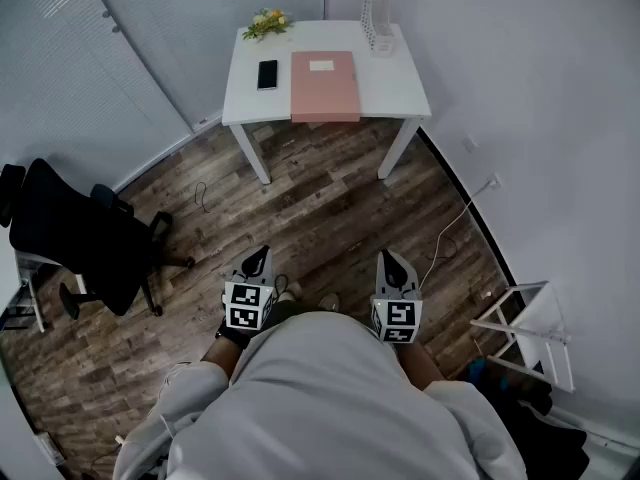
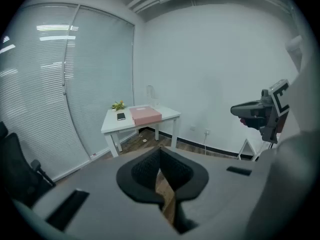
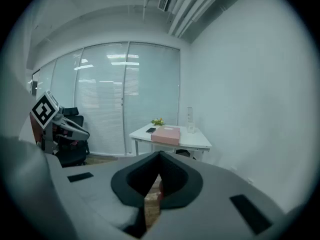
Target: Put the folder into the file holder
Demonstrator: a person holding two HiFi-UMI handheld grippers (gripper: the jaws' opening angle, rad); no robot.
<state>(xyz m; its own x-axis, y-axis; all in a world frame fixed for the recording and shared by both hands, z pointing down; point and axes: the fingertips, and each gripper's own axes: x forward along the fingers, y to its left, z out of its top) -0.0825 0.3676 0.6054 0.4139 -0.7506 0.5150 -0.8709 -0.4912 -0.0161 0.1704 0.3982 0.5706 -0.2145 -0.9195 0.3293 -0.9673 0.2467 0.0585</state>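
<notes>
Task not begun. The pink folder [image 1: 324, 86] is seen lying flat on the white table [image 1: 400, 88], with the file holder [image 1: 377, 15] upright at the table's far right corner. The left gripper [image 1: 257, 255] and right gripper [image 1: 391, 259] are held well apart from the table, jaws pressed together on nothing.

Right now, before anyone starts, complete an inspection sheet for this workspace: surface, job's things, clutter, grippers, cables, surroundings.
Surface: white table, well ahead of the person, partly bare.
Job's things: pink folder flat on the table; file holder upright at its back right corner, apart.
Clutter: phone and flowers left of the folder.
Grippers: left gripper and right gripper both shut, empty, low by the person.
Cables: cable on the floor, running towards a wall socket.
Surroundings: office chair at left, white rack at right.
</notes>
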